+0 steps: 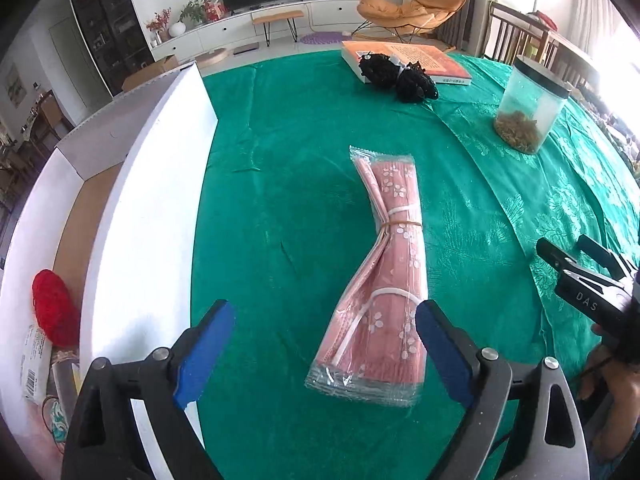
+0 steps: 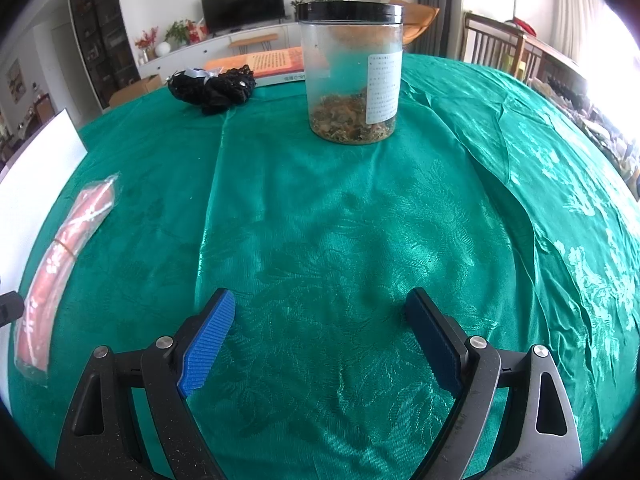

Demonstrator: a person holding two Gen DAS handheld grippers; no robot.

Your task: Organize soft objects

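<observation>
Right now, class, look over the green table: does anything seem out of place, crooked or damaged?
Nothing is spilled or broken. The pink packet lies askew on the tablecloth, pinched at its middle by a rubber band so it bends. The black bundle rests partly on the book. The jar stands upright, lid on.

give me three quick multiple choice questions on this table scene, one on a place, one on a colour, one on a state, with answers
1. Where is the red yarn ball?
A. in the white cardboard box
B. on the orange book
C. beside the clear plastic jar

2. What colour is the jar's lid?
A. white
B. black
C. blue

3. How does the left gripper stand?
A. shut on the pink wrapped cloth pack
B. open above the pack
C. shut and empty

Answers: 1 A, the ball lies inside the box walls. 2 B, a black cap tops it. 3 B, blue pads stand apart.
</observation>
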